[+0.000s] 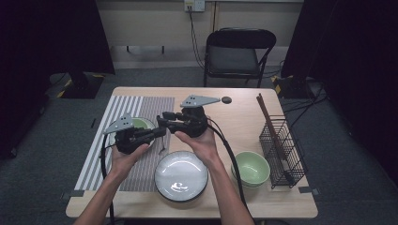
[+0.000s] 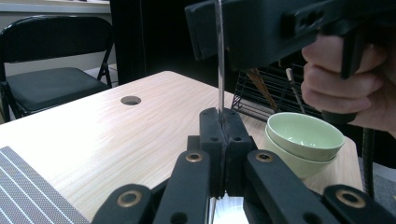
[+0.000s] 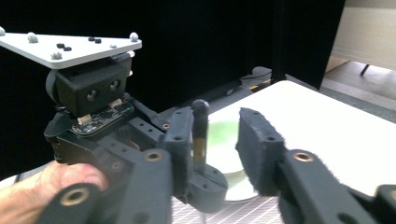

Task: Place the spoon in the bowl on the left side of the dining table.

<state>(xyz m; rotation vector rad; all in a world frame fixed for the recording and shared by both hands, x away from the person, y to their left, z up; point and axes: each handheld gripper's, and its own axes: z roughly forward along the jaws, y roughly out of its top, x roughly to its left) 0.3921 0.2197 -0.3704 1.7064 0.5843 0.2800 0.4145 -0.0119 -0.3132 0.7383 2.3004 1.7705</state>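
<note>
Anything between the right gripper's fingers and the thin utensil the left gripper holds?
Nothing visible. The utensil stands, dark tip up, in the gap between the open fingers of the right gripper; the left gripper clamps it lower down.

Thin utensil (image 2: 219,56), dark handle w/ brass band, metal shaft, standing upright, clamped btwn left gripper (image 2: 223,122) pads at its lower shaft. Handle top (image 3: 201,122) sitting btwn right gripper (image 3: 223,149) pads, which aren't pressing it.

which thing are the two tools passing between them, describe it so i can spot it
Start at the striped mat on the table's left. At its right edge, beside the big grey plate, a thin utensil stands upright, clamped in the left tool. Nothing else there is a slim metal rod with a dark tip.
</note>
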